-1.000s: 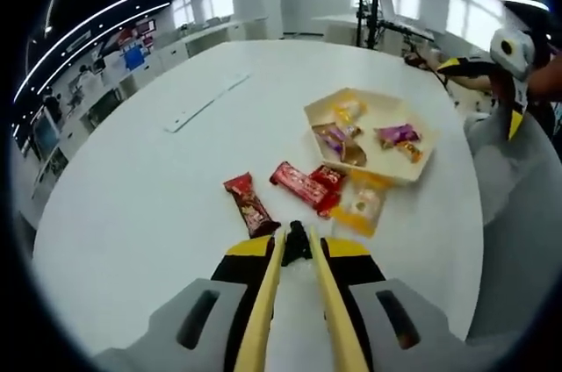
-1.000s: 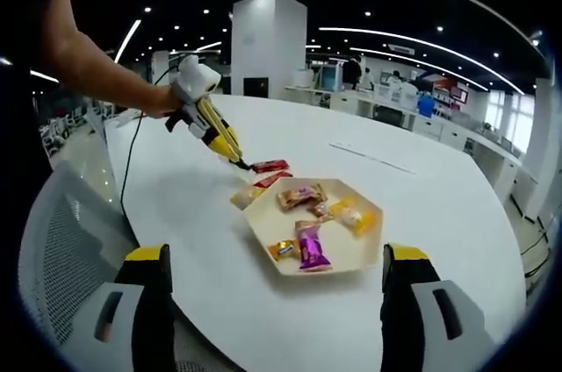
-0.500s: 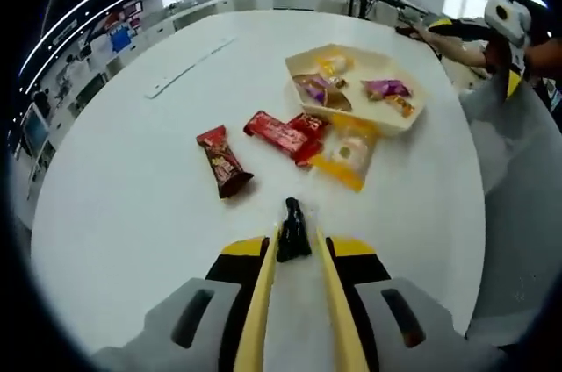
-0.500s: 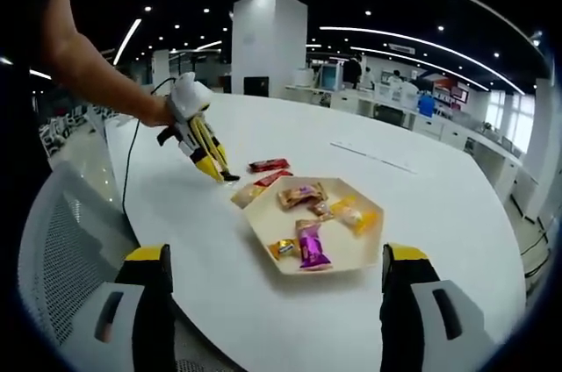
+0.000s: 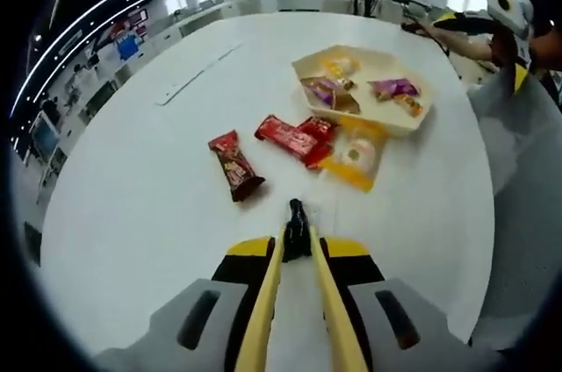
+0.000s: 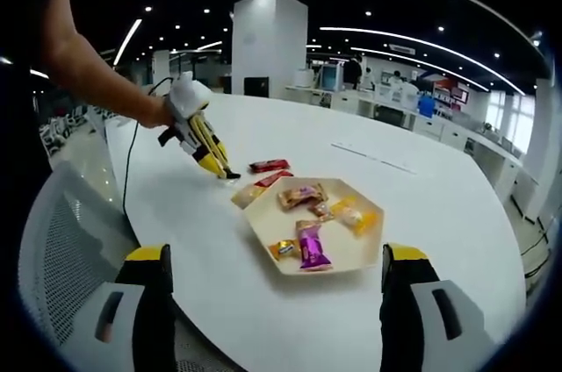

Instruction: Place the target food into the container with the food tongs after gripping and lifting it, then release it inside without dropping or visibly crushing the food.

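My left gripper (image 5: 297, 253) is shut on yellow food tongs (image 5: 296, 216), whose black tips are together and hover just above the white table, holding nothing. Beyond the tips lie a dark red snack bar (image 5: 235, 166), a red bar (image 5: 285, 135), a smaller red packet (image 5: 319, 130) and a yellow packet (image 5: 356, 154). The beige hexagonal container (image 5: 397, 127) sits farther off with several wrapped snacks inside. In the right gripper view my right gripper (image 6: 277, 258) stands open and wide before the container (image 6: 263, 230), with the left gripper (image 6: 198, 137) and tongs (image 6: 226, 175) at the left.
The round white table (image 5: 132, 214) has bare room to the left of the snacks. A flat white strip (image 5: 189, 85) lies far back on it. A mesh chair back (image 6: 61, 240) stands at the table's near edge. Office desks and a pillar (image 6: 268, 43) fill the background.
The left gripper with the tongs drew back from the red bars toward the table's edge, then edged slightly forward again. The right gripper and the snacks have not moved.
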`<state>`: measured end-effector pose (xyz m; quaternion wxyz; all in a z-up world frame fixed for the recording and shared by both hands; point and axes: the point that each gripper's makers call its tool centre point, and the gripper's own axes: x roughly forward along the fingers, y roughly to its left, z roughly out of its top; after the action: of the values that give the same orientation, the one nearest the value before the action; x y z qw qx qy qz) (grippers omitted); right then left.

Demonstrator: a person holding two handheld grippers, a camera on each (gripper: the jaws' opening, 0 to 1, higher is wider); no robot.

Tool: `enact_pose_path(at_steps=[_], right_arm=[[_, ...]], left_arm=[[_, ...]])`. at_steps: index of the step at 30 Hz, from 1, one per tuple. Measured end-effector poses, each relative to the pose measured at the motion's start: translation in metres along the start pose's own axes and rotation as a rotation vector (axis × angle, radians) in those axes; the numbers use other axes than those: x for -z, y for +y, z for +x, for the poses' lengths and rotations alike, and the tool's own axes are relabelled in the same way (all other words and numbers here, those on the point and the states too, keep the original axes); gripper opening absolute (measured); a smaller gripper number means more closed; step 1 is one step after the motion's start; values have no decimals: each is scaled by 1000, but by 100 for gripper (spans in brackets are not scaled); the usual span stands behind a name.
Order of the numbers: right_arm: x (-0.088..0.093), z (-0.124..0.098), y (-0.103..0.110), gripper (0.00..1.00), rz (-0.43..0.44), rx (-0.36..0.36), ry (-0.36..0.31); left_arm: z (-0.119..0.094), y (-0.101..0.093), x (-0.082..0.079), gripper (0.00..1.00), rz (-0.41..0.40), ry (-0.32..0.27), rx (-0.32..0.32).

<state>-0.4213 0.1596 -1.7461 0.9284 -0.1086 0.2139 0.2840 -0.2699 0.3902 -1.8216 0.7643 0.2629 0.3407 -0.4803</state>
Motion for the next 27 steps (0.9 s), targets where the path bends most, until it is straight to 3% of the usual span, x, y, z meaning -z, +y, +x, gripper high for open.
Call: enact_pose_path(at_steps=[5, 6, 10, 15, 27], right_arm=[[0, 0, 2, 97, -3, -8, 0], [0, 0, 1, 98, -5, -3, 0], [-1, 0, -1, 98, -11, 10, 0], [-2, -1, -2, 97, 0, 12, -8], [-8, -2, 8, 96, 7, -45, -39]], left_arm=[[-13, 7, -19, 17, -7, -53, 0], [-17, 4, -27, 17, -24, -83, 28], [-30, 12, -44, 17, -19, -116, 10], [-44, 15, -59, 17, -14, -140, 38], [-69, 22, -66, 18, -19, -130, -2]])
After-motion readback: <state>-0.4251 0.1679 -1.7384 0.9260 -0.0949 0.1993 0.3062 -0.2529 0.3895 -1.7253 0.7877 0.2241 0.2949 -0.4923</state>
